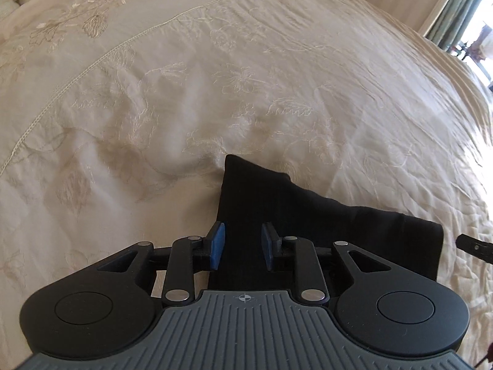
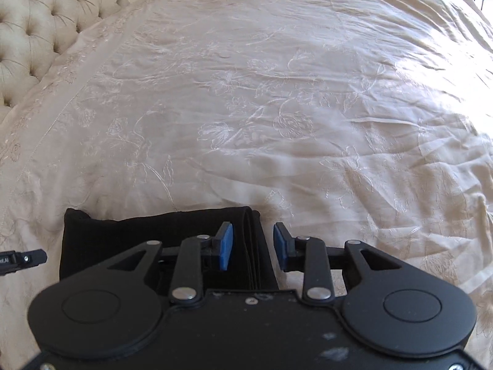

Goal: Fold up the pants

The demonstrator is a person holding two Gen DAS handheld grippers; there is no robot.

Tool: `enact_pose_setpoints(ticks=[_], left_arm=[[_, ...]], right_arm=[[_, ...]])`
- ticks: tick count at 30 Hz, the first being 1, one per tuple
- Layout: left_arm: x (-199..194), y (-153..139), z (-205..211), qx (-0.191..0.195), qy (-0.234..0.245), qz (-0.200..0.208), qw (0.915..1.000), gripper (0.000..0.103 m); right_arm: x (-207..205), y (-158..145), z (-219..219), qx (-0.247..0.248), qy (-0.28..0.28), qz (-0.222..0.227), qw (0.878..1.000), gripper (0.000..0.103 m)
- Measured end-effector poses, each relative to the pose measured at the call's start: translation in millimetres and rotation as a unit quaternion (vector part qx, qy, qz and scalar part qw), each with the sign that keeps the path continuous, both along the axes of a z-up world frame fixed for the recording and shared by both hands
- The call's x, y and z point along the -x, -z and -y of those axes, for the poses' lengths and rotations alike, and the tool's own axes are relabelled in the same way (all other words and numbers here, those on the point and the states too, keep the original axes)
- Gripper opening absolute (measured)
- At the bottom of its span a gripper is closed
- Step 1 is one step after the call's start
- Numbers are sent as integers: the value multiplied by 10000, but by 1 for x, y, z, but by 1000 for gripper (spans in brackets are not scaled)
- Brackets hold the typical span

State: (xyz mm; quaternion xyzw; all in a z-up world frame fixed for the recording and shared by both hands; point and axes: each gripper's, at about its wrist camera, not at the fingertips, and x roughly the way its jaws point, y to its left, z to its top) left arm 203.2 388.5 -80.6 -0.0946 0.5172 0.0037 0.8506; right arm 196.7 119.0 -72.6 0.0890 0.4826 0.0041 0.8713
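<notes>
Pants [image 1: 295,215], black and folded into a thick bundle, lie on the cream embroidered bedspread [image 1: 246,77] just below my tongs. My left gripper [image 1: 243,246] and right gripper [image 2: 253,246] each stand apart over an end, pads clear of the cloth.

The near part of the black pants [image 1: 277,215] is hidden under the left gripper [image 1: 242,248], and in the other view under the right gripper [image 2: 253,246]. The headboard [image 2: 40,30] is cut off at the left edge. The things by the window [image 1: 474,46] are too small to tell.
</notes>
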Motion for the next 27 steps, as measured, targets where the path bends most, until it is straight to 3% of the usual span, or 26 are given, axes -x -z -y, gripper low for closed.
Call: enact_pose_setpoints(ticks=[4,8,11,15,17,20,23,27], left_arm=[[-21,4,10,-39,223,56,9997,25],[-54,26,15,-138,313,-66,9994,25],[-71,43,19,-323,382,-166,9986,25],[-87,57,23,-416,457,-165,9980,28],[-91,64,26,-522,510,-183,9972,34],[-91,70,34,-792,700,-142,9943,35],[-87,63,37,-904,768,-67,9929,35],[-65,32,28,-647,522,222,9963,35]], right_arm=[[-2,5,-25,-68,-390,-12,9992,32],[-11,24,-47,7,-690,-249,9973,32],[-20,39,-50,122,-696,-423,9966,32],[-37,58,-44,298,-683,-647,9951,23],[-44,69,-45,449,-809,-684,9934,21],[-44,74,-44,470,-852,-662,9930,20],[-40,69,-42,449,-835,-617,9936,19],[-23,45,-41,345,-806,-388,9954,25]])
